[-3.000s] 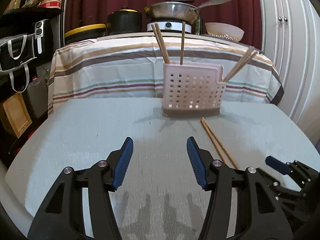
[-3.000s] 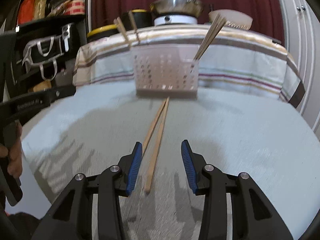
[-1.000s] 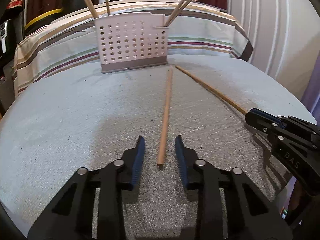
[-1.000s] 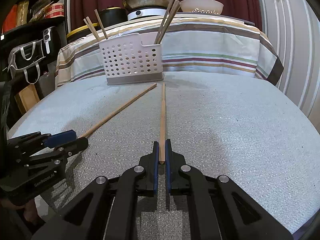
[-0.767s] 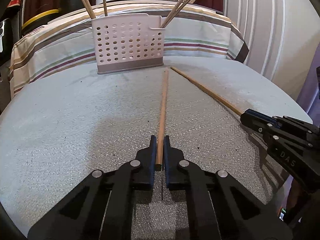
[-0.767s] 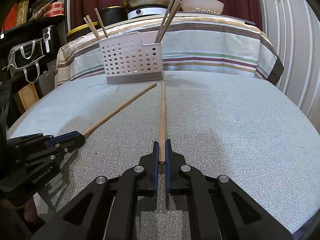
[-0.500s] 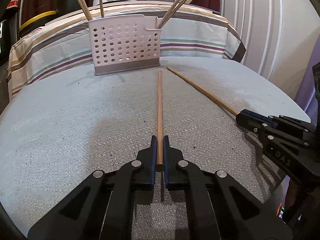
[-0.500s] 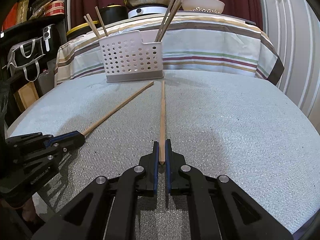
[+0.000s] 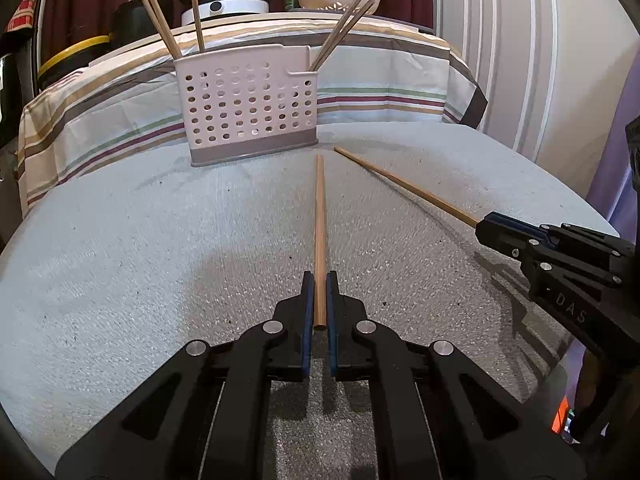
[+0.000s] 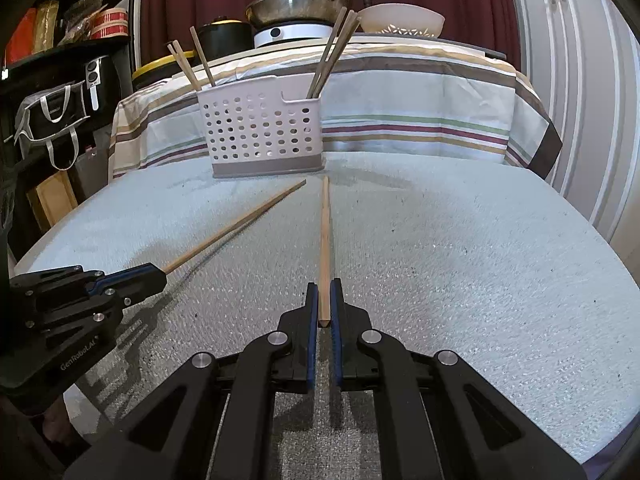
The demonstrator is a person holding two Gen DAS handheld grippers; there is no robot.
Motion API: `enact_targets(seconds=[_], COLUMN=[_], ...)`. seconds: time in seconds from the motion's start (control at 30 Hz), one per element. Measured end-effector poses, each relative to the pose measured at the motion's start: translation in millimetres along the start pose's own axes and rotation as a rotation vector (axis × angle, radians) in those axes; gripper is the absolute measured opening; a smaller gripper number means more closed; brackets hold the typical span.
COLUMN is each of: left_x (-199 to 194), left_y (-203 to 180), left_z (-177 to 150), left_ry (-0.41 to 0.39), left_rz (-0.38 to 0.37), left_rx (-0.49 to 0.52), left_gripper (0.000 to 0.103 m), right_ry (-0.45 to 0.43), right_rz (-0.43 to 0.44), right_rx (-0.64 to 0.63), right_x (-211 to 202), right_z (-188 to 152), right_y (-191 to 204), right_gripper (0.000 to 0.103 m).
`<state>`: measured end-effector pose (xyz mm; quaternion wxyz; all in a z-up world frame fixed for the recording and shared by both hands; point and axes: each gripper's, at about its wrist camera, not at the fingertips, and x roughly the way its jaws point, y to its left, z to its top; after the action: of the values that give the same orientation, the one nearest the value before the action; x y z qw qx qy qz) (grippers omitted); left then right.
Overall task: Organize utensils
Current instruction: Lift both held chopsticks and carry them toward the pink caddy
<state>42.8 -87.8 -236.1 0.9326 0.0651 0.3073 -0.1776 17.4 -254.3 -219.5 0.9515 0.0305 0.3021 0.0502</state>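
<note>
Two wooden chopsticks lie on the grey table, their far tips near the white perforated utensil holder (image 9: 247, 104) (image 10: 262, 132). My left gripper (image 9: 319, 280) is shut on the near end of one chopstick (image 9: 320, 216), which runs straight away from it. My right gripper (image 10: 324, 286) is shut on the near end of the other chopstick (image 10: 325, 232). In the left wrist view the right gripper (image 9: 486, 229) shows at the right edge with its chopstick (image 9: 404, 186). The right wrist view has the left gripper (image 10: 154, 272) at the left with its chopstick (image 10: 236, 226). Several chopsticks stand in the holder.
Behind the grey table (image 9: 120, 240) (image 10: 480, 260) stands a second table under a striped cloth (image 9: 380, 80), with a pan (image 10: 296, 4), a white bowl (image 10: 400, 20) and pots. A dark shelf with bags (image 10: 52, 112) is at the left, white cupboard doors (image 9: 500, 40) at the right.
My left gripper has shut on the near end of its chopstick, which now points straight ahead. The right gripper has kept still, shut on its chopstick.
</note>
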Motion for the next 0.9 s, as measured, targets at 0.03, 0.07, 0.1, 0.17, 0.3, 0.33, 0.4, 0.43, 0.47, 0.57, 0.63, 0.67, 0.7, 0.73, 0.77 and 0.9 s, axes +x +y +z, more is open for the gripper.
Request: enact_targets(seconds=[0.03, 0.07, 0.1, 0.17, 0.3, 0.33, 0.4, 0.43, 0.47, 0.57, 0.63, 0.67, 0.7, 0.73, 0.77, 0.9], left_x=[-0.7, -1.4, -2.9, -5.8, -13.1, -15.1, -19.6, -21.5, -22.9, -28.6, -32.9, -34.3, -36.5, -38.8, -41.2, -48.8], left_y=[0.2, 0.5, 1.0, 1.2, 5.3, 5.5, 8.8, 10.6, 12.2, 17.9, 22.8, 23.4, 24.8, 26.0, 28.2, 33.7], left_z=[0.6, 1.0, 2.2, 4.0, 8.0, 8.2, 9.9, 10.7, 11.7, 14.1, 17.0, 17.6, 18.8, 19.7, 20.7, 24.0], left_ry=[-0.003, -0.005, -0.011, -0.02, -0.036, -0.041, -0.053, -0.058, -0.061, -0.079, -0.092, -0.096, -0.101, -0.106, -0.113, -0.13], left_rz=[0.001, 0.002, 0.003, 0.006, 0.012, 0.014, 0.019, 0.02, 0.021, 0.027, 0.029, 0.03, 0.033, 0.035, 0.037, 0.044], left_rx=[0.005, 0.008, 0.01, 0.011, 0.006, 0.005, 0.001, -0.002, -0.004, -0.015, -0.025, -0.026, -0.028, -0.031, -0.036, -0.047], left_gripper=[0.006, 0.006, 0.006, 0.006, 0.006, 0.006, 0.006, 0.006, 0.006, 0.006, 0.006, 0.006, 0.006, 0.006, 0.006, 0.006], right_ry=[-0.005, -0.009, -0.013, -0.027, -0.048, -0.054, -0.061, -0.065, -0.067, -0.072, -0.077, -0.081, -0.086, -0.089, -0.091, -0.107], right_rz=[0.001, 0.002, 0.004, 0.006, 0.01, 0.01, 0.011, 0.011, 0.011, 0.014, 0.015, 0.015, 0.016, 0.017, 0.018, 0.021], right_rx=[0.001, 0.004, 0.007, 0.01, 0.012, 0.011, 0.008, 0.006, 0.005, -0.003, -0.009, -0.012, -0.015, -0.018, -0.019, -0.029], right_x=[-1.5, -2.8, -3.9, -8.2, -13.7, -15.1, -17.2, -18.5, -19.3, -20.6, -22.8, -24.3, -26.2, -27.4, -28.5, -33.7], right_z=[0.7, 1.7, 2.5, 5.1, 11.5, 12.9, 14.9, 16.3, 16.5, 18.9, 20.9, 22.2, 23.4, 25.0, 25.9, 31.5], right_y=[-0.1, -0.1, -1.0, -2.1, -2.8, -2.6, -1.3, -0.3, 0.3, 3.2, 5.2, 6.3, 7.3, 8.6, 8.8, 11.8], right_gripper=[0.007, 0.007, 0.007, 0.007, 0.007, 0.007, 0.007, 0.007, 0.007, 0.007, 0.007, 0.007, 0.007, 0.007, 0.007, 0.007])
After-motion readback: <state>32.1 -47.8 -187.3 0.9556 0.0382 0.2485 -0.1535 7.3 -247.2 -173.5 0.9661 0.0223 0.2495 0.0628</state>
